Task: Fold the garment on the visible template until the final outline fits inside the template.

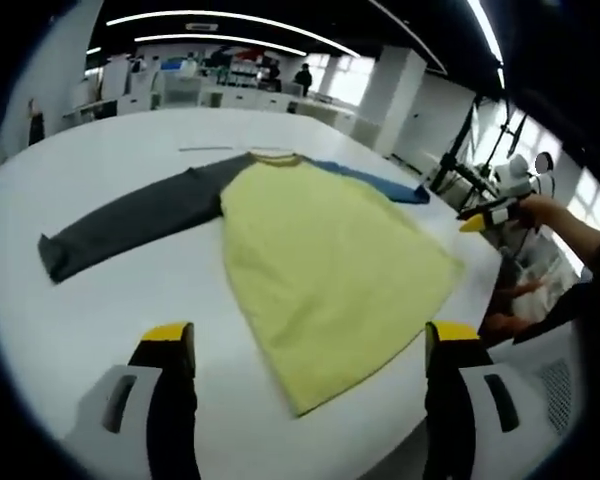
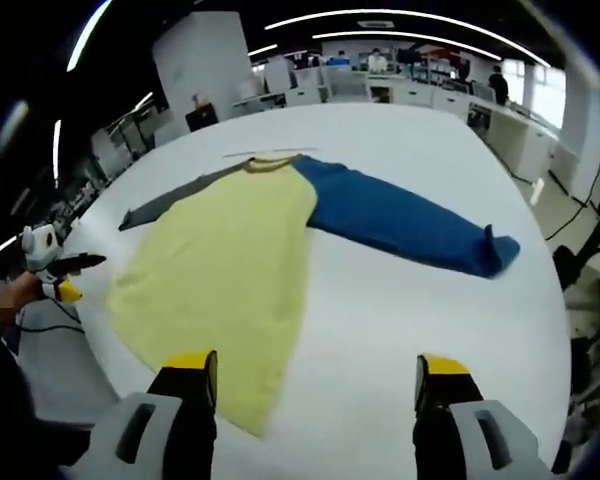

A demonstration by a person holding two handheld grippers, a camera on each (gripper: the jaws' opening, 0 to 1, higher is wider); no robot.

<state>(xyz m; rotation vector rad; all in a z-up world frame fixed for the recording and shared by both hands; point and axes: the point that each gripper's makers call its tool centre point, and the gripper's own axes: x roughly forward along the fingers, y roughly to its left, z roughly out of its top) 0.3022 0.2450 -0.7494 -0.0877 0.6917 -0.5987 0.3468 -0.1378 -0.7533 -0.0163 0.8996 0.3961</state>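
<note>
A long-sleeved shirt lies flat on the white table (image 1: 130,300), collar at the far side. Its yellow body (image 1: 325,265) (image 2: 220,270) spreads toward the near edge. The grey sleeve (image 1: 130,220) (image 2: 170,203) stretches out to one side and the blue sleeve (image 1: 380,183) (image 2: 400,222) to the other. My left gripper (image 1: 310,340) hovers open over the hem corner, with nothing gripped. My right gripper (image 2: 315,375) is open too, above the table beside the hem. Each gripper also shows small at the table's edge in the other view, the right gripper (image 1: 483,216) and the left gripper (image 2: 75,272), each held in a hand.
A thin pale line (image 1: 218,148) (image 2: 255,153) lies on the table just beyond the collar. Desks, shelves and people (image 1: 302,78) stand far behind. Stands and cables (image 1: 460,175) crowd the floor off the table's side.
</note>
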